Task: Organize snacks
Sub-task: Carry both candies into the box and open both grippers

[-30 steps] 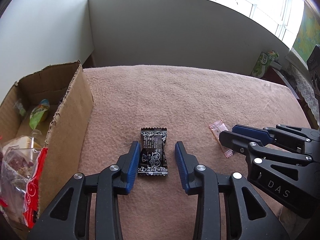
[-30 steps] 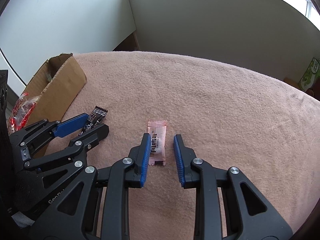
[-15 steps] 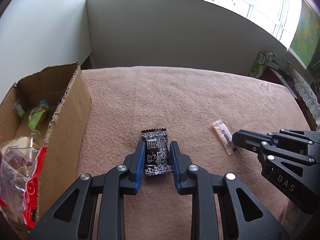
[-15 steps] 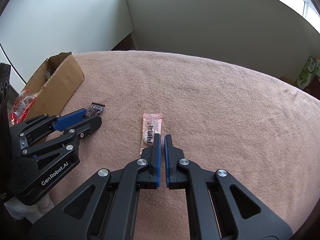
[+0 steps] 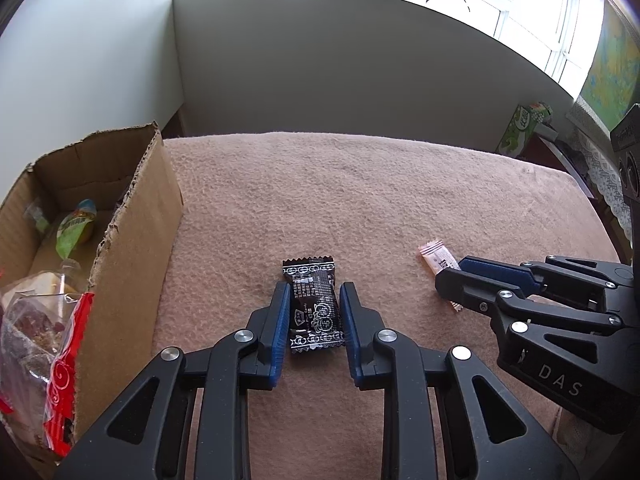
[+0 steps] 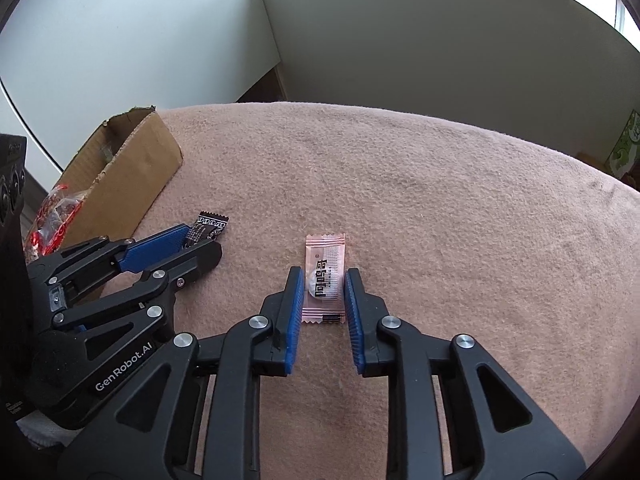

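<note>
The left gripper (image 5: 314, 312) has narrowed from wide apart onto the black candy wrapper (image 5: 314, 314), its pads now against both edges. The right gripper (image 6: 323, 300) clamped down near the pink candy sachet (image 6: 324, 278); its jaws are now opening, the sachet between them.

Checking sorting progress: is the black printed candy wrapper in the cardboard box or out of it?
Out. The black printed candy wrapper lies flat on the pink blanket, beside the open cardboard box.
</note>
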`<state>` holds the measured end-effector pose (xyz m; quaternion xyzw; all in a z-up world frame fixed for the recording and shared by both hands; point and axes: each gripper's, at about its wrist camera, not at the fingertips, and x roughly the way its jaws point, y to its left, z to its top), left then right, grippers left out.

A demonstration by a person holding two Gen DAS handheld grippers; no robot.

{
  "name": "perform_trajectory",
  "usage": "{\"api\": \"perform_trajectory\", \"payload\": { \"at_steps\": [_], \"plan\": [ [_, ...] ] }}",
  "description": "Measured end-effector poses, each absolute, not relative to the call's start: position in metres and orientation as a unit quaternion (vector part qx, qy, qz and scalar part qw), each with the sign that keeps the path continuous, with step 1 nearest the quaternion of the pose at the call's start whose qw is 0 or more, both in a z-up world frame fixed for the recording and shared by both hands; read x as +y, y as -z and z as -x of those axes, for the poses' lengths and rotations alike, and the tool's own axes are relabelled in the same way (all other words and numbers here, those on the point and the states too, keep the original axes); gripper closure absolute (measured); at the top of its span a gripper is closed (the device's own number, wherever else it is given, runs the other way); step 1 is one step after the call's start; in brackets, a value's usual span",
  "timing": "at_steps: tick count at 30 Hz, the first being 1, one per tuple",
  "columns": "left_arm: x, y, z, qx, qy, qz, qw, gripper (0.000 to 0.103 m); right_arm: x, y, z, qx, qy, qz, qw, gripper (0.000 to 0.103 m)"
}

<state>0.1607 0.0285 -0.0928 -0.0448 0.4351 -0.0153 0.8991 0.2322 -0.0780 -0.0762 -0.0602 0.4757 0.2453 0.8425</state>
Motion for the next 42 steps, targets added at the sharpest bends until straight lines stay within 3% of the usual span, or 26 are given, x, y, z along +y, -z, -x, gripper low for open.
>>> {"api": "perform_trajectory", "payload": {
  "at_steps": [22, 42],
  "plan": [
    [0.023, 0.081, -0.150, 0.418, 0.029, 0.047, 0.907, 0.080, -0.100, 0.055, -0.229, 0.454, -0.239, 0.028, 0.858, 0.085],
    [0.055, -0.006, -0.090, 0.300, 0.037, 0.077, 0.950, 0.080, -0.084, -0.018, -0.208, 0.387, -0.278, -0.020, 0.879, 0.085]
  ]
}}
